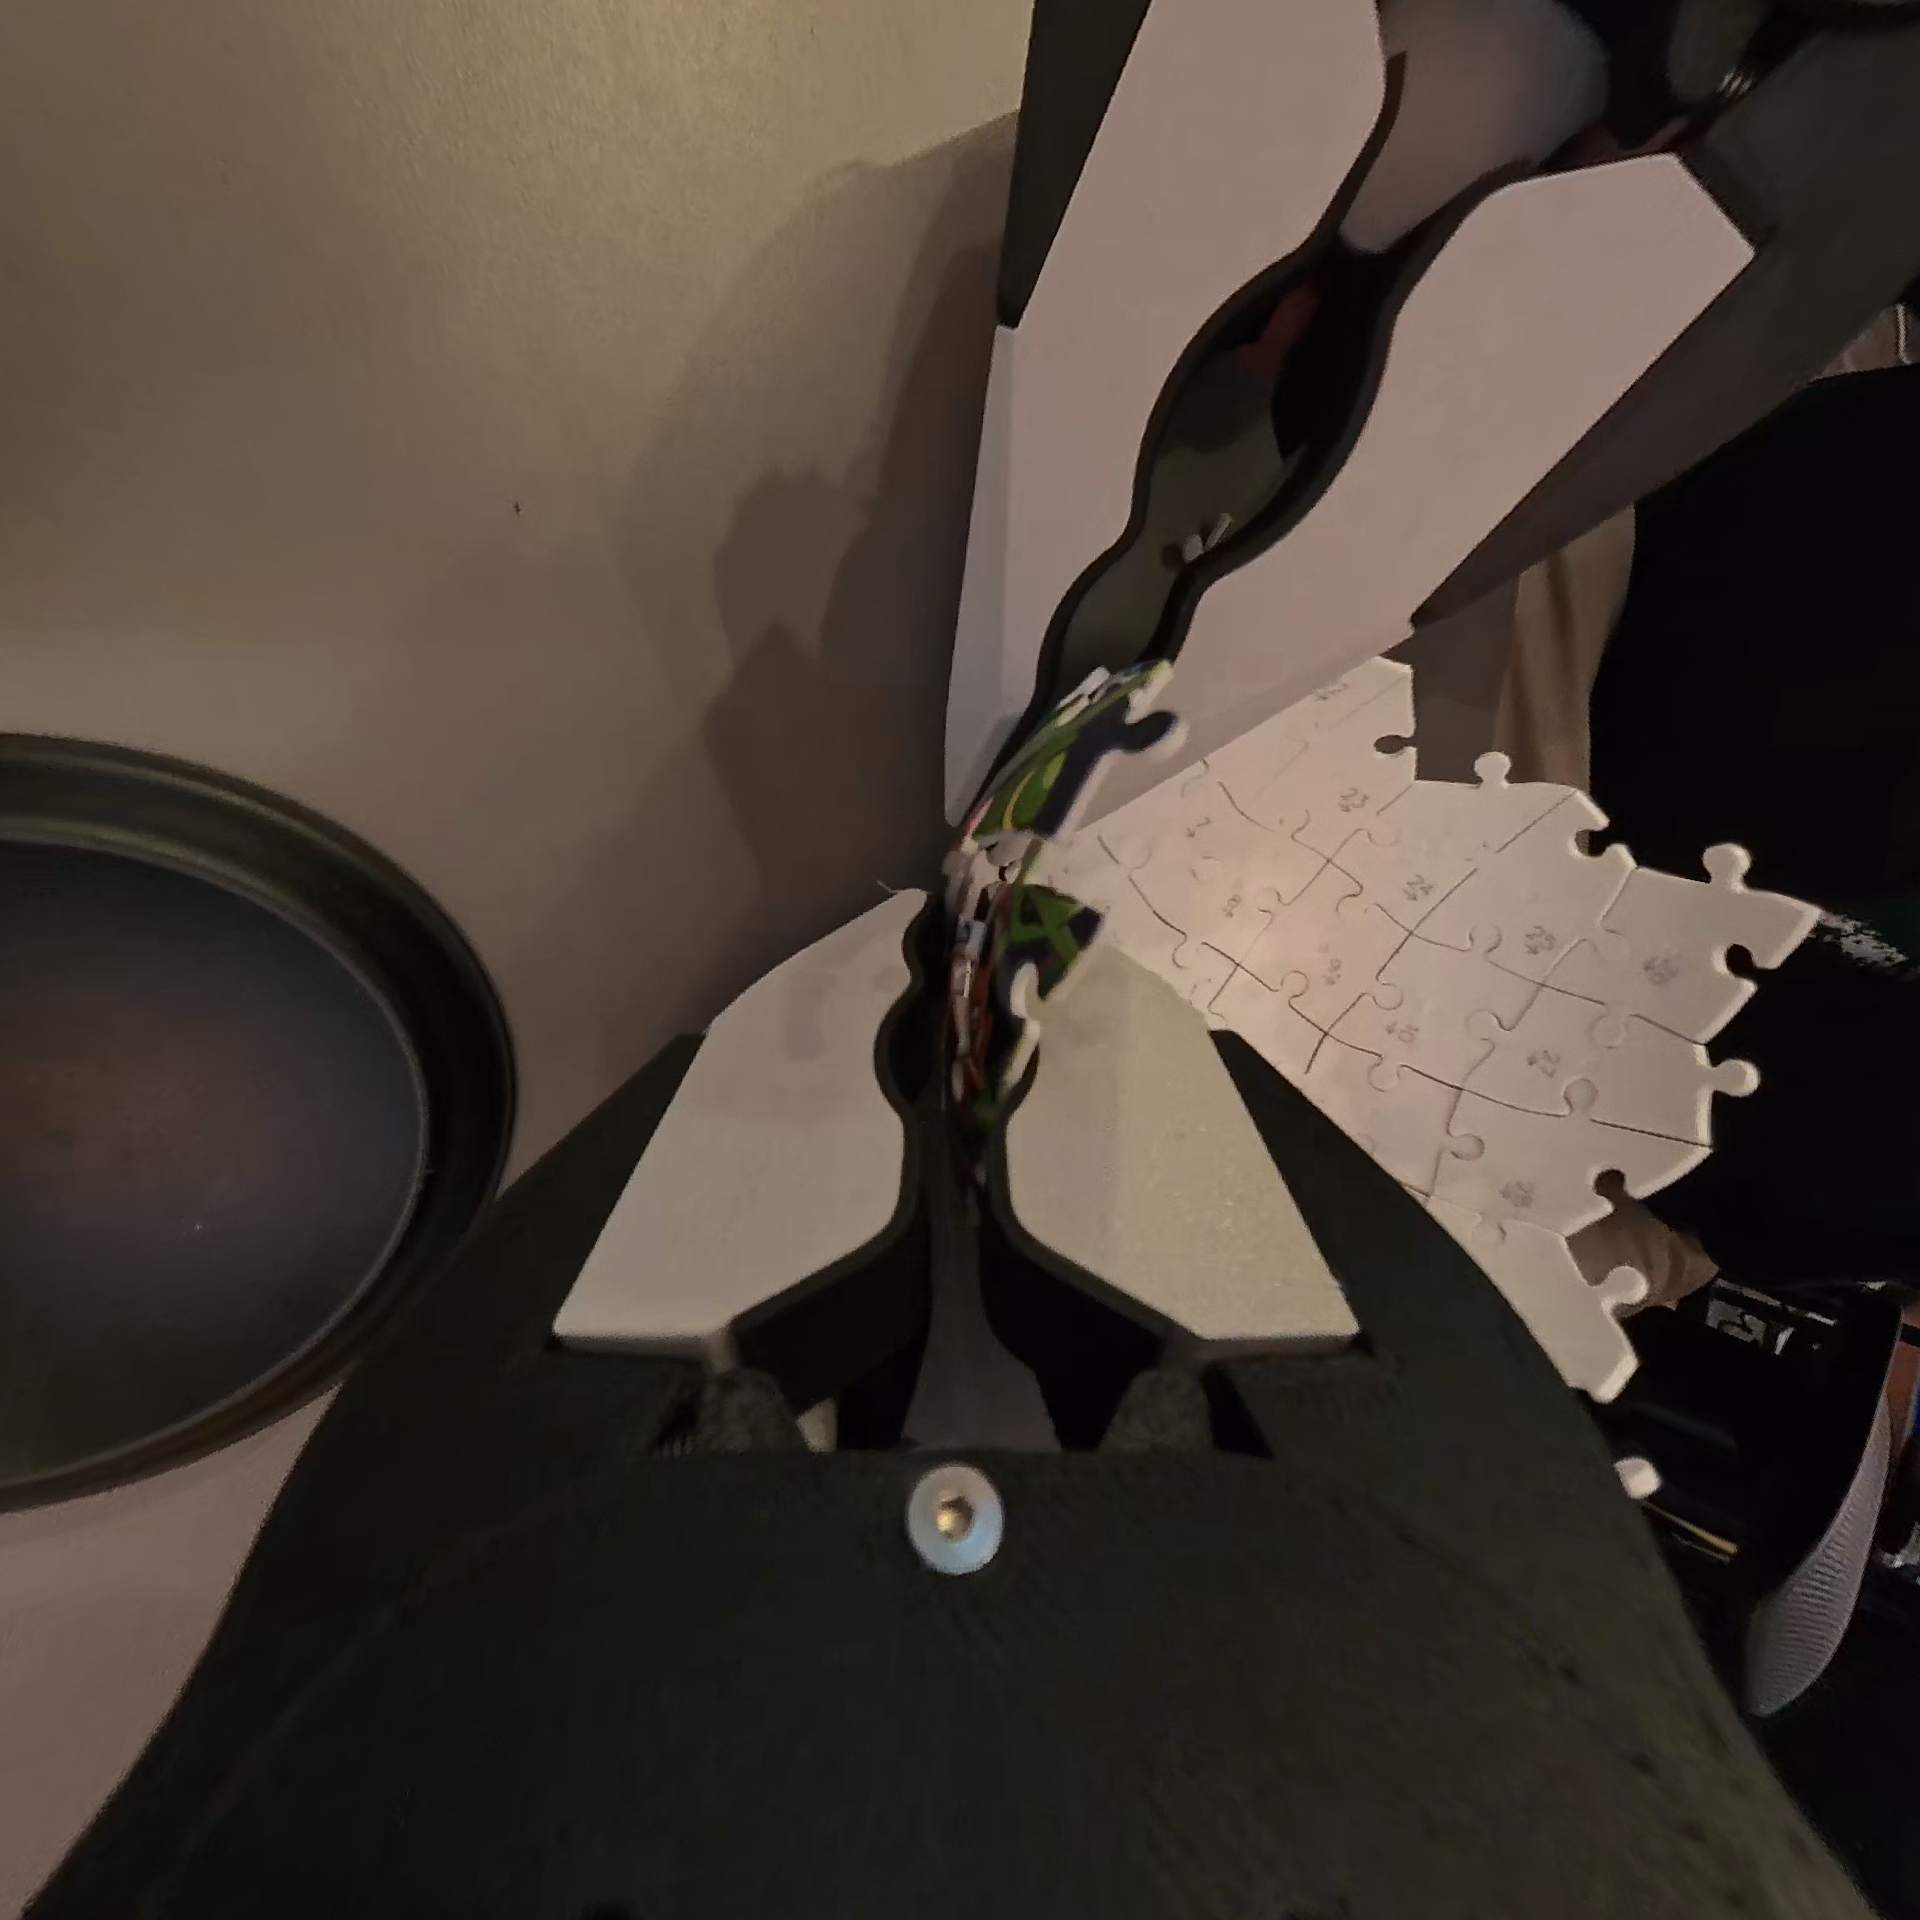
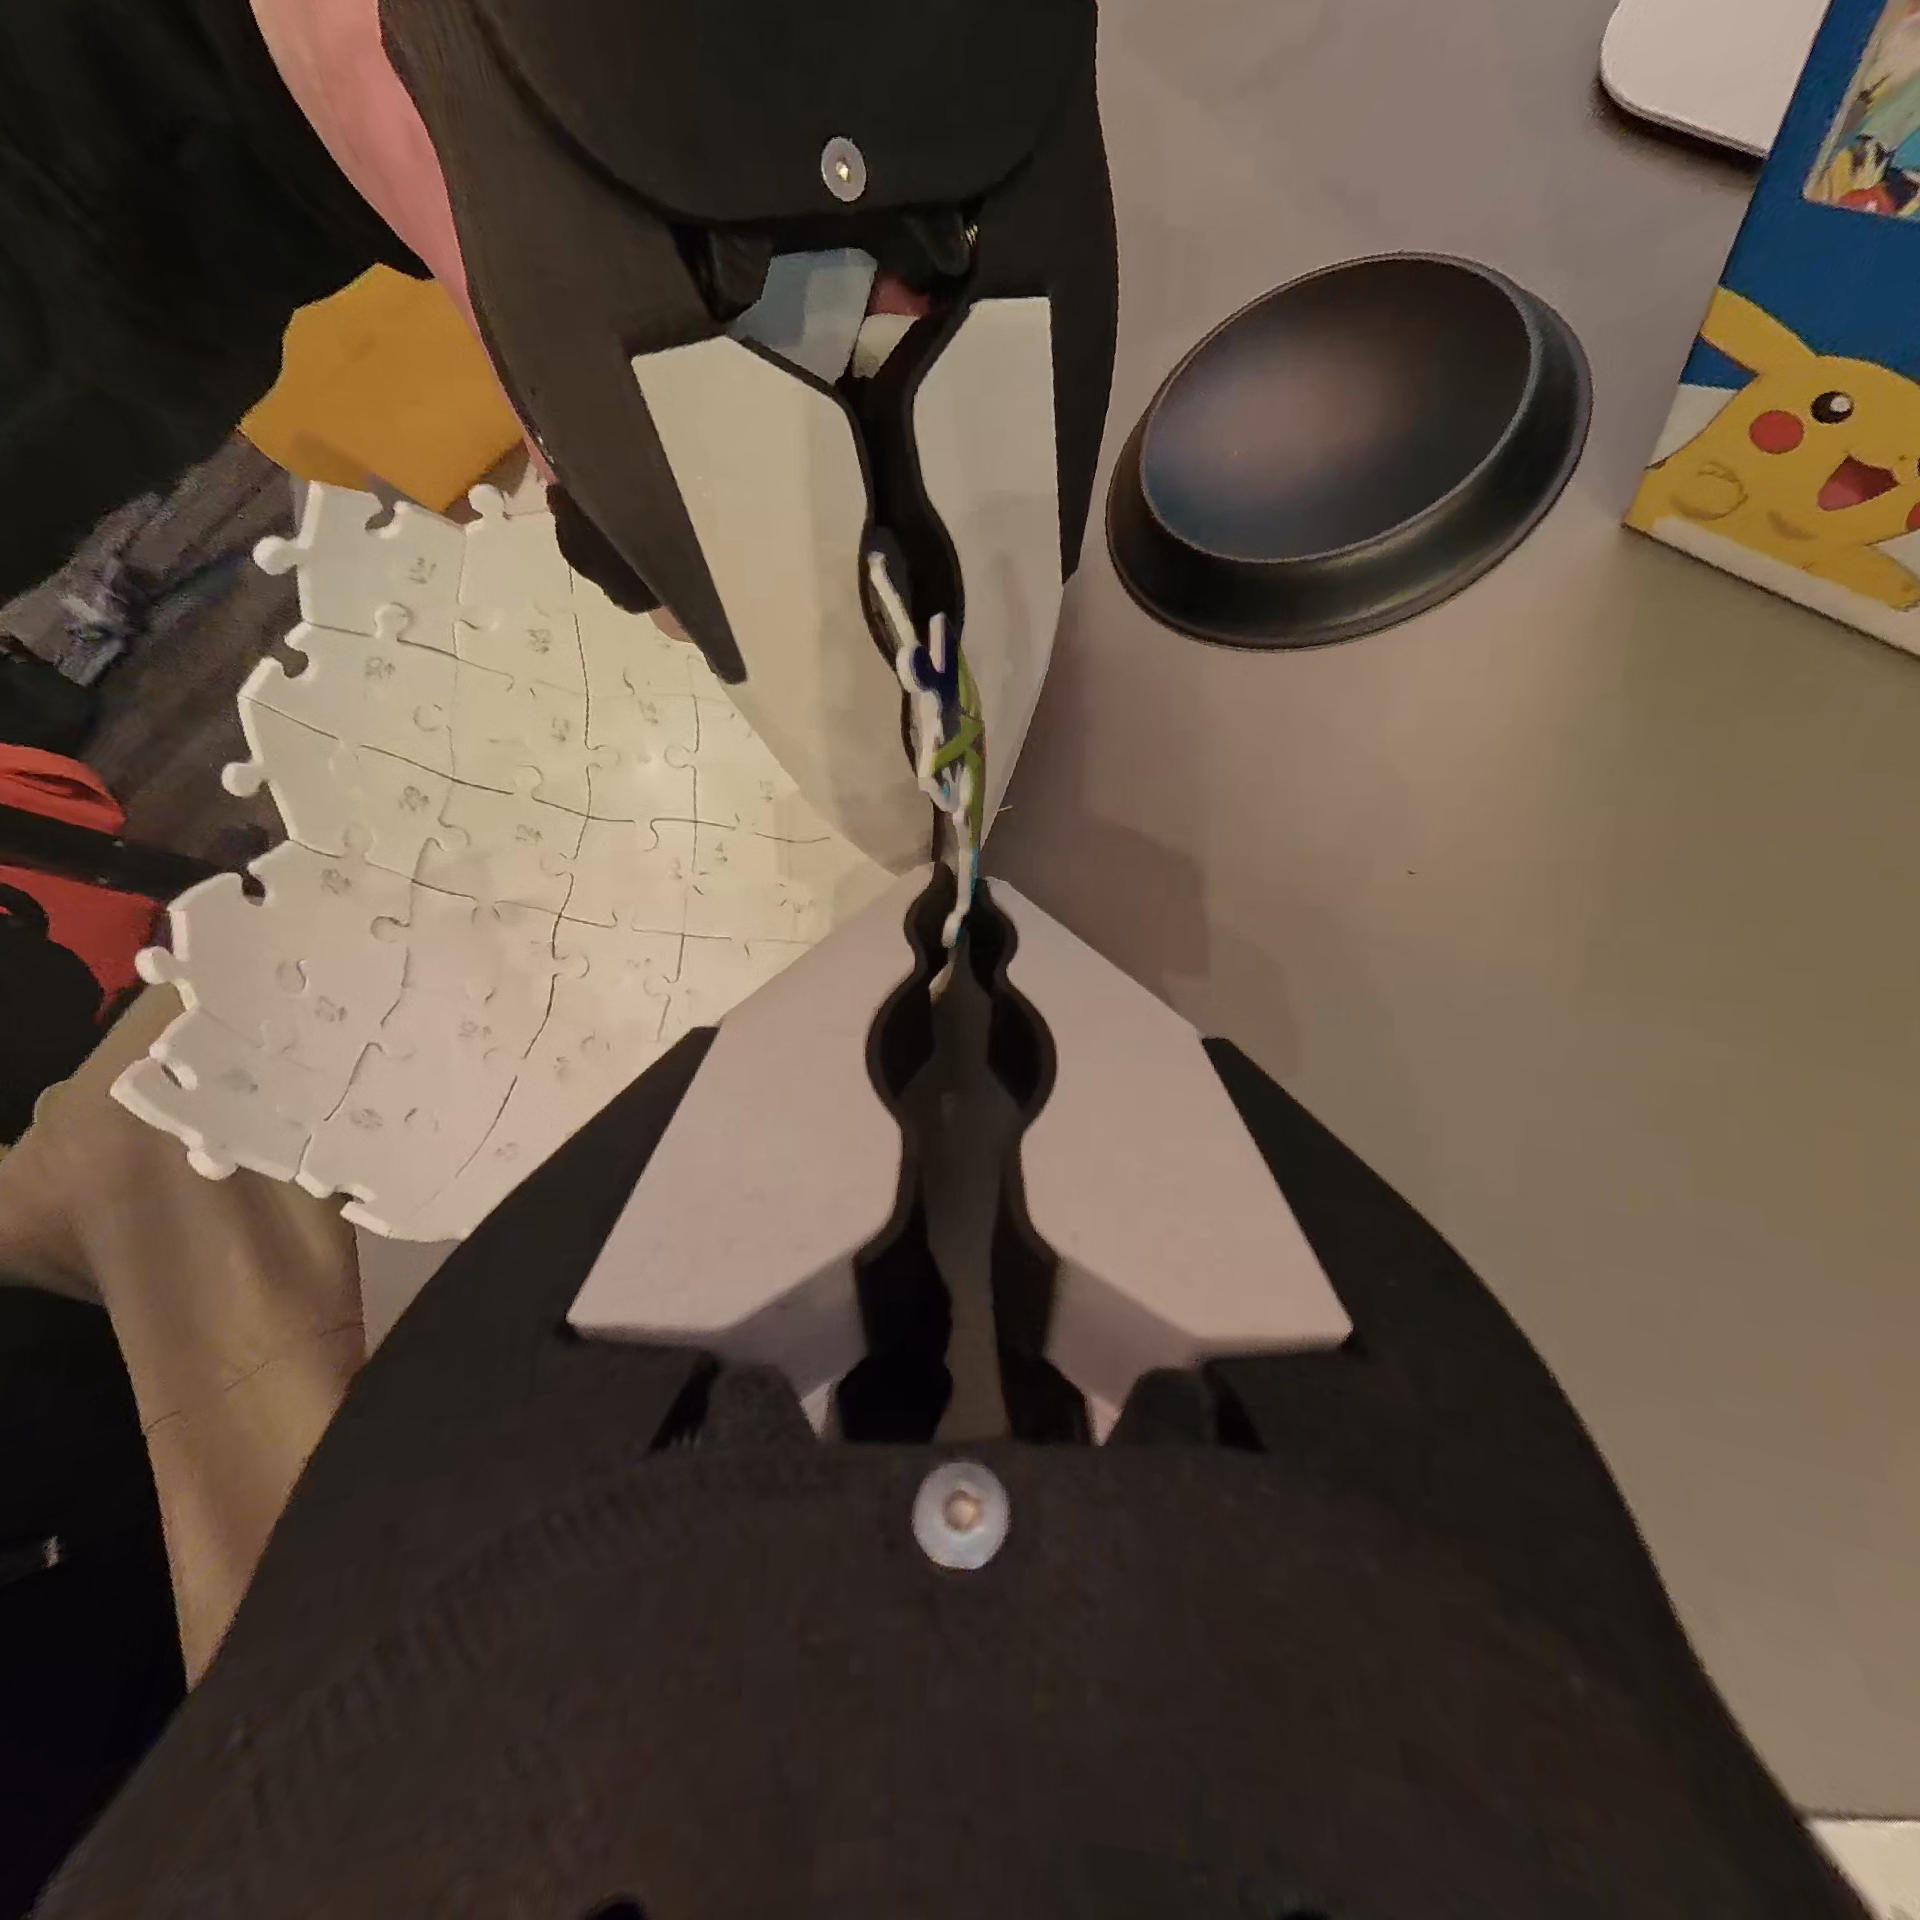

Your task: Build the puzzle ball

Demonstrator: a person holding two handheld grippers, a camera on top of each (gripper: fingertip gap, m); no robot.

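The partly built puzzle ball (image 1: 1455, 935) is a curved shell of joined pieces, its white inner side towards me, and is held above the table. It also shows in the right wrist view (image 2: 468, 883). My left gripper (image 1: 951, 914) is shut on the shell's coloured rim (image 1: 1044, 961). My right gripper (image 1: 987, 821) comes in from above, tip to tip with the left, shut on a green and blue puzzle piece (image 1: 1081, 748) at that rim. In the right wrist view my right gripper (image 2: 961, 894) meets the left gripper (image 2: 961, 831) over the coloured rim (image 2: 951, 727).
A round black dish (image 1: 208, 1091) sits on the grey table (image 2: 1455, 1039), also seen in the right wrist view (image 2: 1351, 468). A blue box with a yellow cartoon figure (image 2: 1818, 416) and a white object (image 2: 1704, 73) stand at the far right. A person's legs and shoe (image 1: 1818, 1558) are beside the table.
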